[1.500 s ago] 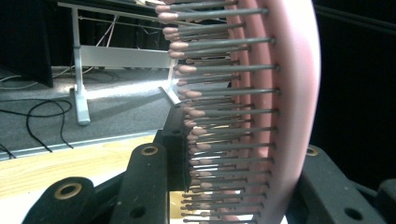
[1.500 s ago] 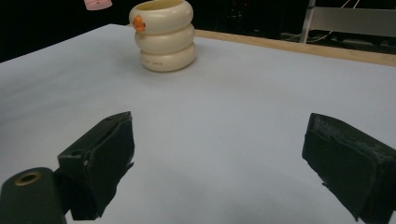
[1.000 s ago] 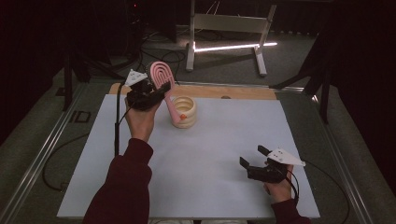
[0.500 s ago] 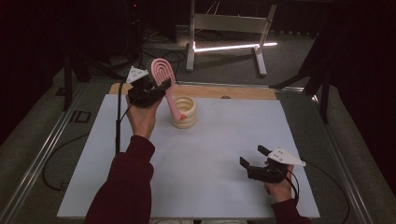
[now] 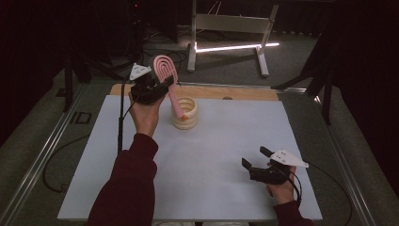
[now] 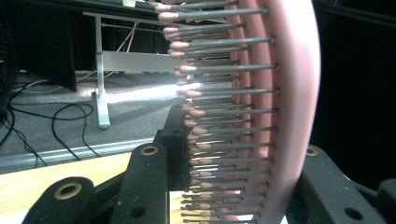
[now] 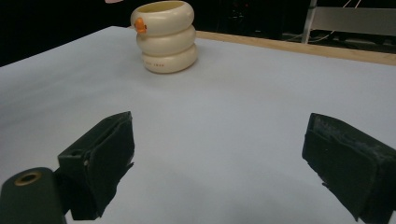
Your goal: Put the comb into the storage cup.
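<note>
Over the far left of the white table [image 5: 197, 179], near the wooden strip at its back edge: left gripper [image 5: 157, 89] clamped on a pink hairbrush [image 5: 165, 70], jaws pressed on either side of the brush head, bristles showing plainly in the left gripper view [image 6: 224, 112]. Brush held up off the table, head high, handle slanting down toward a cream ringed cup [image 5: 184, 113], orange handle tip at or just inside the cup's rim; cannot tell from the high view whether tip and rim touch. Cup upright on the table, well apart from the right gripper [image 5: 258, 165].

Near the front right corner: right gripper resting low over the bare table, jaws spread wide [image 7: 219, 158], nothing between them.

Judged progress: pick-up done, brush carried to the cup, handle lined up with the opening. Left to do, most likely: lower the handle into the cup, release, draw the left gripper clear. Cup light-looking and unsteadied, so could tip.
</note>
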Demonstrator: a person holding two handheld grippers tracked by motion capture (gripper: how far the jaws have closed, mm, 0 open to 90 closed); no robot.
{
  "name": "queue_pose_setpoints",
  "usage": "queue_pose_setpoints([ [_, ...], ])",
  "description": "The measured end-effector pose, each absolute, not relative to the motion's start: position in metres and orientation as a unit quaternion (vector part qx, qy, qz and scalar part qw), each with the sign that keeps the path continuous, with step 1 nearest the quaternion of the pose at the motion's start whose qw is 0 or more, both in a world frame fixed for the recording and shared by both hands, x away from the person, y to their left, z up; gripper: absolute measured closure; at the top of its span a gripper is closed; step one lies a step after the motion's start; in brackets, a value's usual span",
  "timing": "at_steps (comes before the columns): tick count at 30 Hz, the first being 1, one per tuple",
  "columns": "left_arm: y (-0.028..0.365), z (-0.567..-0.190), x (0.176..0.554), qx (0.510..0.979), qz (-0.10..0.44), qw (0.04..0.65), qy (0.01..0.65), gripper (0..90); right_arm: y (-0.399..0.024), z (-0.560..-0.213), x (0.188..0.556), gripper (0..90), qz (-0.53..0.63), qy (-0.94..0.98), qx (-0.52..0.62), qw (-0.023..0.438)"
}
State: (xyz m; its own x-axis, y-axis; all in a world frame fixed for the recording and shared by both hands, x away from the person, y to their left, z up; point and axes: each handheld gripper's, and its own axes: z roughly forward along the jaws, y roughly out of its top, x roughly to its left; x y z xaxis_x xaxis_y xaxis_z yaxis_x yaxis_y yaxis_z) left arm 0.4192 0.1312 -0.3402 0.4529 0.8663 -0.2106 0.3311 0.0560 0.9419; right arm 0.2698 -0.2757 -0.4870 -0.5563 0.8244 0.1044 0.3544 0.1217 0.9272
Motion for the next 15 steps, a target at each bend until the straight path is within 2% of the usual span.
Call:
queue_pose_setpoints([
  [15,0.1297,-0.3382,0.4274,0.633,0.243,0.563,0.473,64.7,-0.2784,-0.4859,0.2703,9.1,0.528,0.705,0.418,0.221],
])
